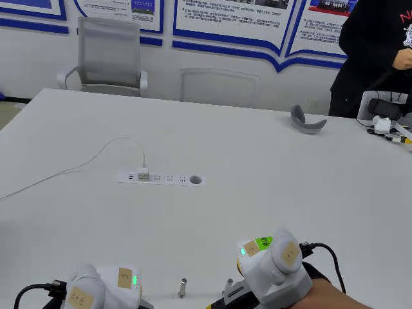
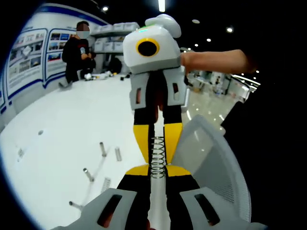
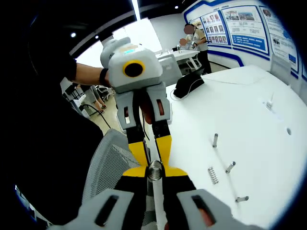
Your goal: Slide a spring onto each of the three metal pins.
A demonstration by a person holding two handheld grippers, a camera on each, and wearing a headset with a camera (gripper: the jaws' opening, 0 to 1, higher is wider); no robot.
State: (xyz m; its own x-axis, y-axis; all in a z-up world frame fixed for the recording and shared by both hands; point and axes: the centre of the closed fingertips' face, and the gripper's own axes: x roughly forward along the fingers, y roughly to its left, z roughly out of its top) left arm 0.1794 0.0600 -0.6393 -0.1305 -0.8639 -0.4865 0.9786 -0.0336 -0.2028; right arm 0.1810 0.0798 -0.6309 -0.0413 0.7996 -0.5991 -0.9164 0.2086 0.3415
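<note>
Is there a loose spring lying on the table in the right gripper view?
Yes, a loose spring lies flat on the white table, among the metal pins.

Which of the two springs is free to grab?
The loose spring, lying flat on the table near a pin. The held spring is off the table, clamped between the left gripper and right gripper.
</note>
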